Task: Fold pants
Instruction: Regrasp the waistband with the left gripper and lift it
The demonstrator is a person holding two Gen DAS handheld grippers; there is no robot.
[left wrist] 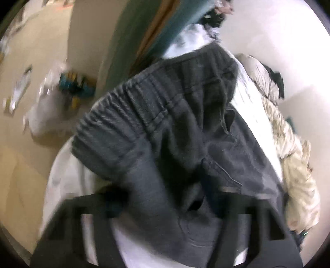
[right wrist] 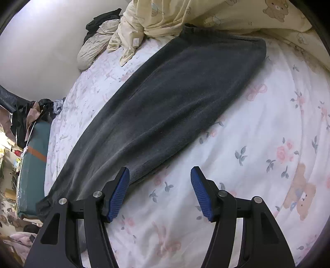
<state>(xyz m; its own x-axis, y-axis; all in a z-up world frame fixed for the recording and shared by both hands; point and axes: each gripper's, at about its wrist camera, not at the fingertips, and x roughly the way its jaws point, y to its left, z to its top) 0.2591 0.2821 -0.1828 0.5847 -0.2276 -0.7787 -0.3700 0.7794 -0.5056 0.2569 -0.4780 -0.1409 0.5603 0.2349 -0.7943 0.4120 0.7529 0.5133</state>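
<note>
Dark grey pants (right wrist: 175,99) lie stretched out diagonally on a floral white bed sheet (right wrist: 257,144), legs laid together. My right gripper (right wrist: 159,185) is open and empty just above the sheet, its left blue pad (right wrist: 119,191) at the pants' near edge. In the blurred left wrist view, the pants' elastic waistband end (left wrist: 160,115) fills the frame and hangs bunched in front of the camera. My left gripper (left wrist: 175,206) looks shut on the pants fabric near the waist; its fingertips are hidden by cloth.
A cream bear-print duvet (right wrist: 206,14) is heaped at the far end of the bed, with a beige and black clothes pile (right wrist: 97,39) by the white wall. The bed's left edge drops to a teal bed base (right wrist: 35,154) and a cluttered floor (left wrist: 41,92).
</note>
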